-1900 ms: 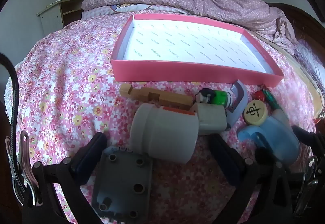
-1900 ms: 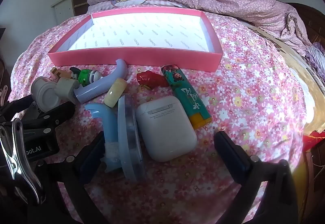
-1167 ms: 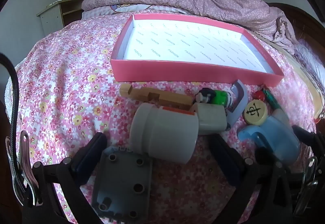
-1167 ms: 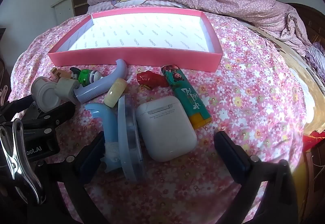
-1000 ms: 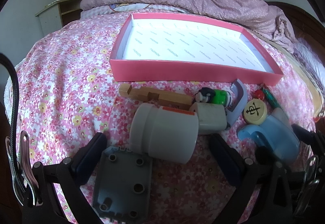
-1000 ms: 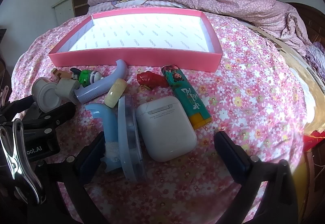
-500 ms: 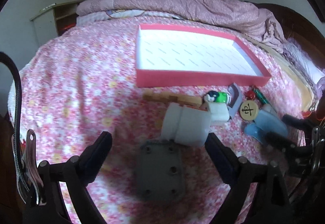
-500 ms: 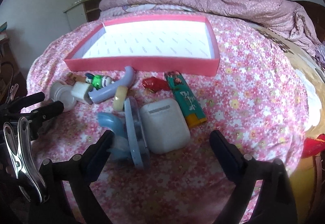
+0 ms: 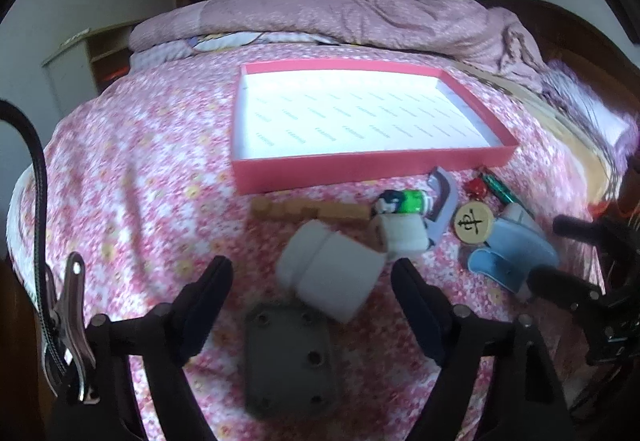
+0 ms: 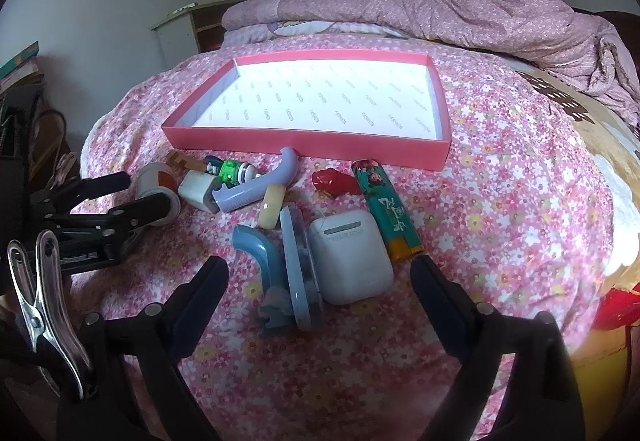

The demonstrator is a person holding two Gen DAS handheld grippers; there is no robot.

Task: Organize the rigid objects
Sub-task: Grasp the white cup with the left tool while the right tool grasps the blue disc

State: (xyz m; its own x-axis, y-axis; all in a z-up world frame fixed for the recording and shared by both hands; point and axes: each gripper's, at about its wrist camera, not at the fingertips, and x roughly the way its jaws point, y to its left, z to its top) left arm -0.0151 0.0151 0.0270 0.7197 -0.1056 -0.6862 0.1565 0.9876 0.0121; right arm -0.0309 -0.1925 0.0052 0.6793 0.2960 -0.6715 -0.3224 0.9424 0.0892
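An empty pink tray (image 9: 360, 166) (image 10: 304, 147) lies on the floral bedspread. In front of it lie small objects: a white pipe fitting (image 9: 330, 275), a grey plate (image 9: 290, 357), a wooden block (image 9: 308, 210), a green toy (image 9: 404, 201), a chess disc (image 9: 474, 222), a blue hook (image 10: 280, 273), a white earbud case (image 10: 348, 255), a lighter (image 10: 386, 211) and a red piece (image 10: 330, 179). My left gripper (image 9: 310, 277) is open above the fitting. My right gripper (image 10: 320, 273) is open above the hook and case.
A rumpled pink quilt (image 10: 420, 7) is piled behind the tray. A white nightstand (image 10: 182, 29) stands at the back left, wooden wardrobes behind. The bed's edge drops off at the right (image 10: 612, 241).
Both grippers have lifted and pulled back from the objects, so the pile looks smaller and farther. Both stay open. No object has moved.
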